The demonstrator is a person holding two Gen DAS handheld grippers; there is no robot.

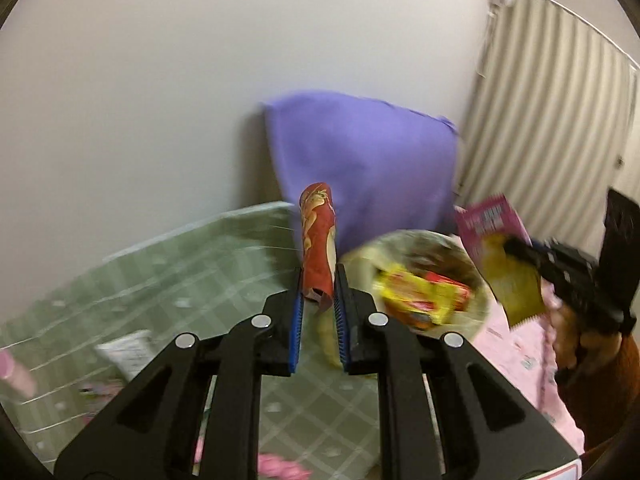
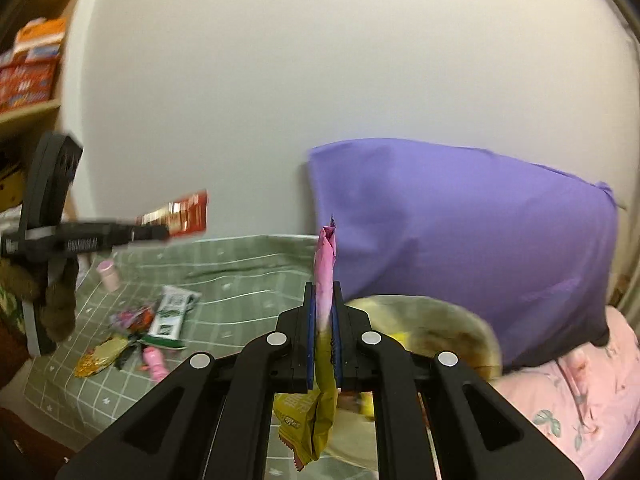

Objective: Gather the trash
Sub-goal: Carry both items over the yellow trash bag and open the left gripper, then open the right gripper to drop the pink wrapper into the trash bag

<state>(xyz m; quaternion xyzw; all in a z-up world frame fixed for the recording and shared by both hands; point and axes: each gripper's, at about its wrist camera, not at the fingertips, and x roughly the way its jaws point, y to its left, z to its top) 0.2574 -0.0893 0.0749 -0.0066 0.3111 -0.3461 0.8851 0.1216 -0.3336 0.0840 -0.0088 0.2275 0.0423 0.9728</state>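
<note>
Green checked bedcover [image 1: 200,280] beneath both grippers. Left gripper [image 1: 318,280] clamps a red wrapper [image 1: 318,240]; right gripper [image 2: 324,300] pinches a pink-and-yellow packet [image 2: 325,280]. I carry both over the bowl [image 1: 476,276] near the bedcover's far corner and release above its middle.

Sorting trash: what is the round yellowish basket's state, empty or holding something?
Holding something: the round yellowish basket has a yellow-and-red wrapper lying inside it.

Both grippers [image 1: 318,280] [image 2: 324,304] apparently clamped
</note>
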